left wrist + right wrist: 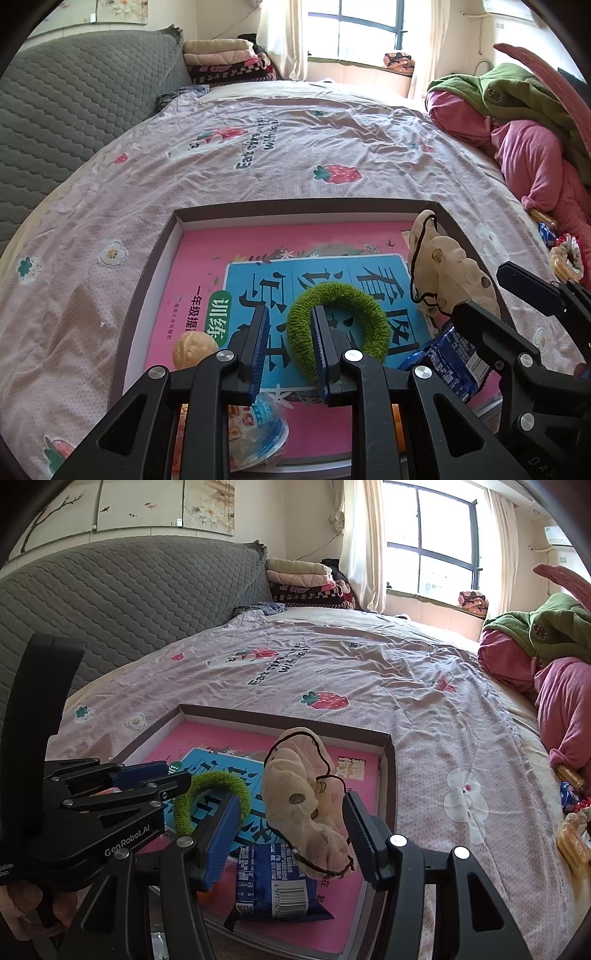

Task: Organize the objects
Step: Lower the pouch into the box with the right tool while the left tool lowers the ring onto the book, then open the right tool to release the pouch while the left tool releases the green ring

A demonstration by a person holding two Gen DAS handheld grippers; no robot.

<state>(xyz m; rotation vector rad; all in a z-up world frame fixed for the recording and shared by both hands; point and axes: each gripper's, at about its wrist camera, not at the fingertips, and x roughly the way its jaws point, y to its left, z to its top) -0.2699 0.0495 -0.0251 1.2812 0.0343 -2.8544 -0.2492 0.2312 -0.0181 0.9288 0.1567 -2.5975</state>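
A shallow brown box (pixel 295 206) lies on the bed with a pink book (pixel 207 280) in it. A green fuzzy scrunchie (pixel 354 295) rests on the book. My left gripper (pixel 290 343) straddles the ring's near-left part; its blue pads stand a little apart and do not press on it. A beige dotted cloth piece with a black cord (pixel 303 801) stands up by the box's right wall between the fingers of my right gripper (pixel 290 827). That gripper is wide open, its left pad clear of the cloth. A blue snack packet (pixel 273 882) lies below the cloth and a walnut (pixel 194 349) left of the scrunchie.
A clear packet with blue print (pixel 258 424) sits at the box's near edge. Pink and green clothes (pixel 517 129) are piled at the right of the bed, with snack packets (pixel 569 834) below them. A grey quilted headboard (pixel 74 103) runs along the left.
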